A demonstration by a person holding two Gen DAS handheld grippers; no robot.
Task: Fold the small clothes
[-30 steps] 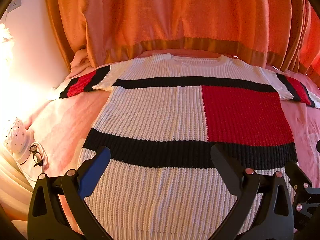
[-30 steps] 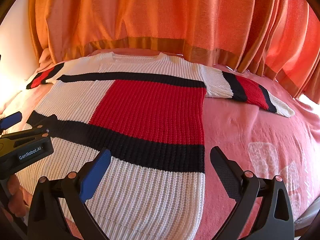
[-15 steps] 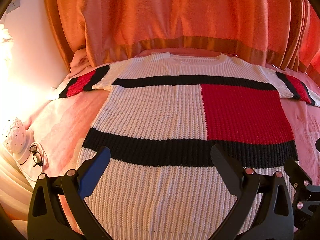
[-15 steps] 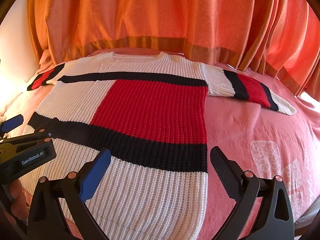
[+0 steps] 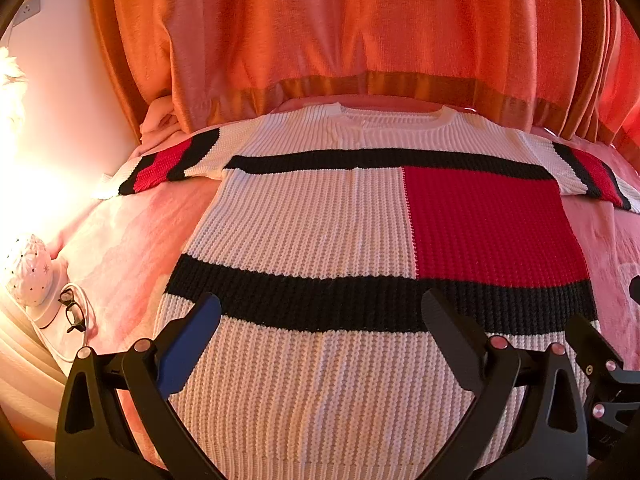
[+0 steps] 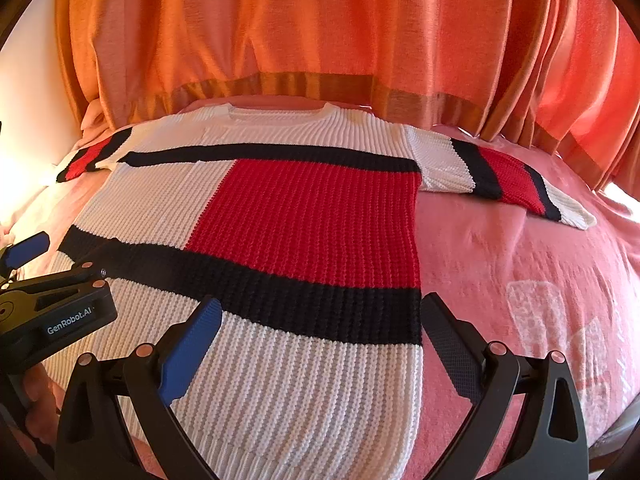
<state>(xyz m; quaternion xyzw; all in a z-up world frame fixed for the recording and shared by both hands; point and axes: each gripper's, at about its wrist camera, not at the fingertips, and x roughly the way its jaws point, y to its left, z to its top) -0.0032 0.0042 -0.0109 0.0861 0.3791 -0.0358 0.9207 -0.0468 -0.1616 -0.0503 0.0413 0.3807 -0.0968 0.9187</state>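
A knitted sweater (image 5: 312,232), white with black bands and a red block, lies flat and spread on a pink bed, both sleeves out to the sides; it also shows in the right wrist view (image 6: 304,216). My left gripper (image 5: 320,316) is open and empty, hovering over the sweater's lower white part near the hem. My right gripper (image 6: 320,316) is open and empty over the sweater's lower right corner, its right finger over the bedcover. The left gripper also shows at the left edge of the right wrist view (image 6: 52,296).
Orange curtains (image 5: 340,32) hang behind the bed's far edge. A white lamp base (image 5: 32,276) and black glasses (image 5: 74,312) sit on a stand at the left. Pink bedcover (image 6: 520,272) extends to the right of the sweater.
Both views have shifted very slightly; the grippers stay open and the sweater has not moved.
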